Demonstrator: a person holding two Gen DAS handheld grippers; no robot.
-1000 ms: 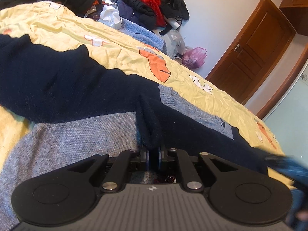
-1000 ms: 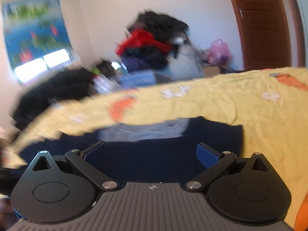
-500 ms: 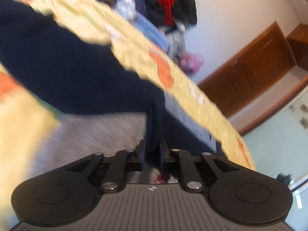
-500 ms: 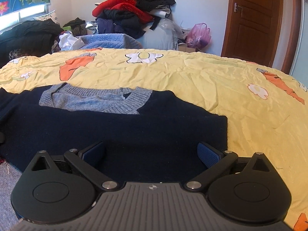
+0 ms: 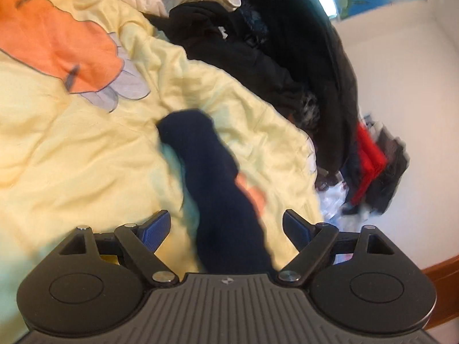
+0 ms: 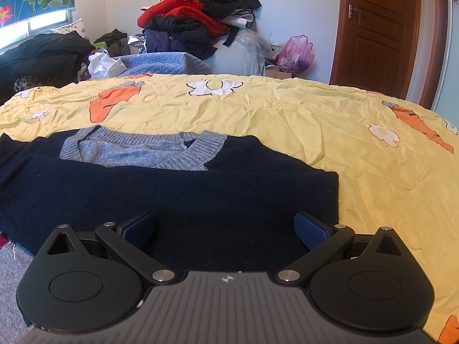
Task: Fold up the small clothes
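A navy and grey knit sweater [image 6: 178, 189] lies on the yellow carrot-print bedspread [image 6: 287, 109], its grey V-neck collar [image 6: 137, 152] at the far side. My right gripper [image 6: 225, 228] is open and empty just above the sweater's navy near part. In the left wrist view a navy sleeve [image 5: 218, 183] stretches away over the bedspread [image 5: 71, 143]. My left gripper [image 5: 226, 228] is open, its jaws on either side of the sleeve and apart from it. This view is blurred.
A heap of dark clothes [image 5: 287, 57] lies along the bed's far edge in the left wrist view. A pile of red and black clothes [image 6: 198, 20], a blue knit item [image 6: 160, 63], a pink bag [image 6: 295, 54] and a brown door [image 6: 378, 28] stand beyond the bed.
My left gripper was shut on the navy sleeve; it has swung round to face the dark clothes heap and now stands open. My right gripper stays open over the sweater.
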